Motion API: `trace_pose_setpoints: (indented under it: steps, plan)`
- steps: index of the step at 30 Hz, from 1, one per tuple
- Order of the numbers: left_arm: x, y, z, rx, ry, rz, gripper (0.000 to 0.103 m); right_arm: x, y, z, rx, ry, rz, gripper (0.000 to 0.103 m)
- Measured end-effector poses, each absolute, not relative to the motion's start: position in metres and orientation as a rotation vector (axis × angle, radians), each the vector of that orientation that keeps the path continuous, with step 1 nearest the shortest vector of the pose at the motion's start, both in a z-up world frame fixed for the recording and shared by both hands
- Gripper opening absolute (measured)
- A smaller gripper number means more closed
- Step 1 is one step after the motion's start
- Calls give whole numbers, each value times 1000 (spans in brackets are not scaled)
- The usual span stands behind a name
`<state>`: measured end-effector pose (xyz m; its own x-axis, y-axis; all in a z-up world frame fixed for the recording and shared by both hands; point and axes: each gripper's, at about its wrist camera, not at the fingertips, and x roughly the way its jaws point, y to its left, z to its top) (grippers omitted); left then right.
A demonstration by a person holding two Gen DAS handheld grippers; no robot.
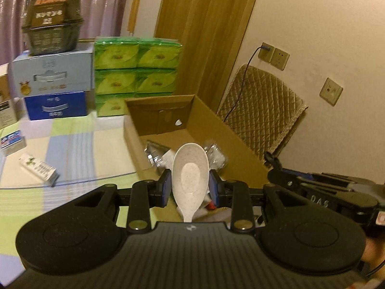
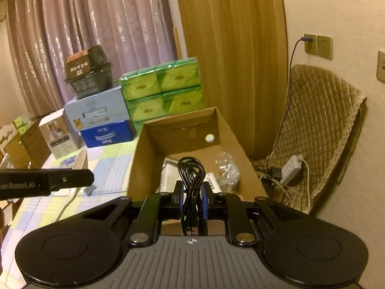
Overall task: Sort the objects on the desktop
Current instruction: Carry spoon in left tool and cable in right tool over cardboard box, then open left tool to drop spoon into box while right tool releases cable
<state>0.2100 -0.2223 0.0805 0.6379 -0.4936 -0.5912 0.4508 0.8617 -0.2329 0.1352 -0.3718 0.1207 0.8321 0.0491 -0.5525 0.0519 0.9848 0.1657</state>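
Observation:
My left gripper (image 1: 190, 187) is shut on a white speckled spoon (image 1: 190, 171), bowl pointing forward, held over the near end of an open cardboard box (image 1: 216, 125). My right gripper (image 2: 191, 198) is shut on a coiled black cable (image 2: 191, 175), held above the same cardboard box (image 2: 154, 142). Inside the box lie a clear plastic bag (image 2: 227, 168), a silvery packet (image 1: 156, 151) and a white carton (image 2: 213, 180). The right gripper's body (image 1: 324, 192) shows at the right of the left wrist view. The left gripper's arm (image 2: 45, 183) with the spoon (image 2: 77, 168) shows at the left of the right wrist view.
On the checked tablecloth (image 1: 79, 144) lie a white tube box (image 1: 39, 168) and a small blue-and-white box (image 1: 12, 142). Behind stand green tissue packs (image 1: 137, 74), stacked blue boxes (image 1: 53, 86) and a dark basket (image 1: 54, 24). A quilted chair (image 1: 262, 110) and wall sockets (image 1: 273, 55) are right.

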Motion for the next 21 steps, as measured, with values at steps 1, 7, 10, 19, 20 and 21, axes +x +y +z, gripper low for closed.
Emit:
trace_pose_setpoints:
  steps: [1,7,10,19,20,21]
  plan:
    - [216,-227,80,-69,696,-543,27,140,-376,120,175,591,0,12]
    - [254,-248,70,-103,723,-558,27,175,-397,114,195,608,4,12]
    - [273,-256,62,-130,742,-566,27,192,-402,110,189,611,2,12]
    - [314,-261,32,-229,756,-560,31,229,-410,88,198,643,2,12]
    - [317,-260,30,-230,759,-539,34,232,-410,86,198,648,3,12]
    - [320,-259,29,-225,758,-520,35,234,-410,84,199,650,3,12]
